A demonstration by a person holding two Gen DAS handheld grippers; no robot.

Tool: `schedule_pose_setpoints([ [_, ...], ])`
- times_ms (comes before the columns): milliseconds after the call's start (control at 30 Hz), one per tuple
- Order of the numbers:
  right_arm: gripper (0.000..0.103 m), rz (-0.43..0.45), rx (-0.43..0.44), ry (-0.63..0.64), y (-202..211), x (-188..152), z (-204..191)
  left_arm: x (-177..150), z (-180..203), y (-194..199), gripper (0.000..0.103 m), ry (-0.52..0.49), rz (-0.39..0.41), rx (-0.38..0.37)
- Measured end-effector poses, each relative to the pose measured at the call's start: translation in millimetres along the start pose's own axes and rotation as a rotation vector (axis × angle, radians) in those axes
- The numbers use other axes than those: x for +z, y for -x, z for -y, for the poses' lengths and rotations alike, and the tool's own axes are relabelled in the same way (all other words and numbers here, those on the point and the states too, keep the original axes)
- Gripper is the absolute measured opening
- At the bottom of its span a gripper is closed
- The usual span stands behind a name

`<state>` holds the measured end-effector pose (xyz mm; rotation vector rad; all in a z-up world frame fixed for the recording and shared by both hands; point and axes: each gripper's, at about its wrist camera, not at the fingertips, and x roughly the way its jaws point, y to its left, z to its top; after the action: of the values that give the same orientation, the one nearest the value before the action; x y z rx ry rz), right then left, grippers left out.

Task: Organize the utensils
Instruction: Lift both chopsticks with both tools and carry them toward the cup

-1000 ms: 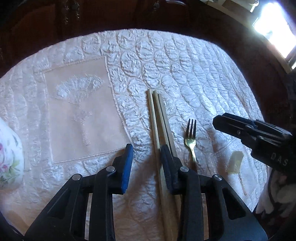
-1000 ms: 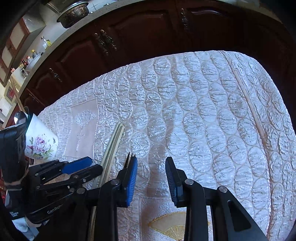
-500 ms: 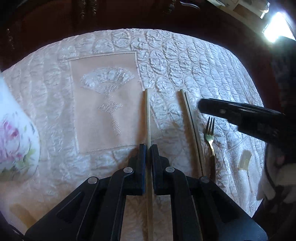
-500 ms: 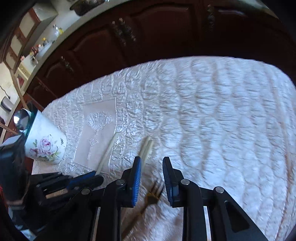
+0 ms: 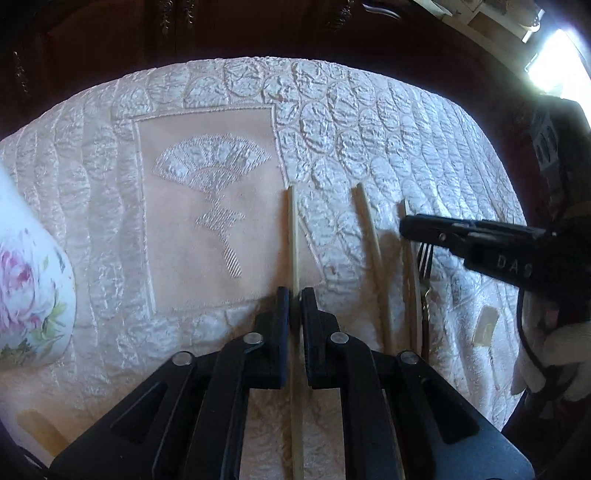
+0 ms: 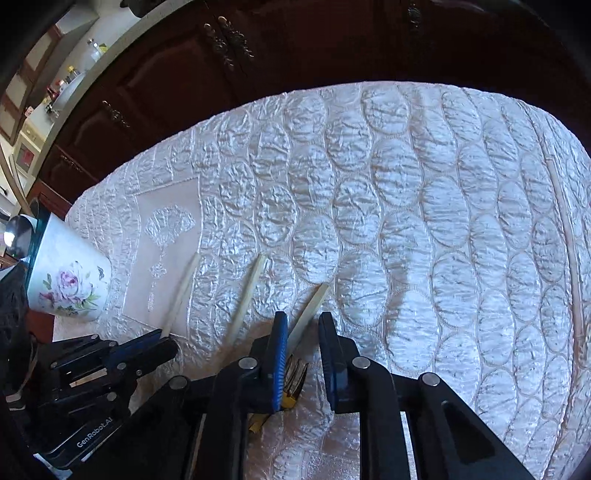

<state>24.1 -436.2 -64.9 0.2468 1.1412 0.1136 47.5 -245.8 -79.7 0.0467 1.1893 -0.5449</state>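
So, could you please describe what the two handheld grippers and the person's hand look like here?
Both are black plastic two-finger tools with silver pivot rivets. The right gripper has blue ribbed pads inside its jaws and "DAS" lettering on its side. The left gripper carries "GenRobot.AI" lettering on its body. A black cable runs by the right tool, and the hand holding it wears a white glove.

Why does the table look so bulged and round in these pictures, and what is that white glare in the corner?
Both wrist views use fisheye lenses, so the quilted tablecloth bulges like a dome. In the left wrist view, a window at the top right is blown out to plain white, and the dark cabinet behind loses detail. In the right wrist view, light falls evenly and the chopsticks look sharp.
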Motion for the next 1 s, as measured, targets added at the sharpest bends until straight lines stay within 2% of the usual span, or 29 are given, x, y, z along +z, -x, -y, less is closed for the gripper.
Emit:
schedule_pose_setpoints([
  [67, 0.017, -0.003, 0.002, -0.012, 0.8, 2.5, 6.7, 6.3, 1.7, -1.1, 0.01, -0.004, 0.003, 0.006],
  [167, 0.017, -0.004, 0.037, -0.056, -2.5, 8.3, 13.5, 17.9, 4.6, -5.9, 0.023, -0.004, 0.01, 0.014],
  [300, 0.017, -0.015, 0.062, -0.097, -5.9, 15.0, 20.5, 34.8, 10.4, -16.1, 0.031, -0.007, 0.008, 0.038],
  [367, 0.016, -0.017, 0.075, -0.116, -5.9, 16.5, 26.2, 41.2, 14.5, -21.7, 0.031, -0.024, 0.012, 0.064],
  [433, 0.013, -0.014, 0.064, -0.111, -4.1, 18.7, 30.3, 46.0, 18.0, -26.0, 0.029, -0.045, 0.017, 0.083],
  [500, 0.012, -0.006, 0.051, -0.085, -2.8, 20.2, 27.5, 49.1, 18.2, -27.3, 0.004, -0.059, 0.02, 0.091],
  [600, 0.011, 0.013, 0.055, -0.059, 4.7, 20.0, 19.9, 47.9, 7.7, -16.6, 0.004, -0.016, 0.014, 0.02],
  [767, 0.009, 0.121, 0.114, -0.03, 49.7, 16.1, 3.0, 34.7, -7.6, 43.0, 0.004, 0.031, 0.098, -0.112],
  [1000, 0.005, 0.25, 0.153, 0.064, 117.7, 3.4, -26.7, 12.0, -17.1, 123.0, 0.004, -0.011, 0.218, -0.133],
])
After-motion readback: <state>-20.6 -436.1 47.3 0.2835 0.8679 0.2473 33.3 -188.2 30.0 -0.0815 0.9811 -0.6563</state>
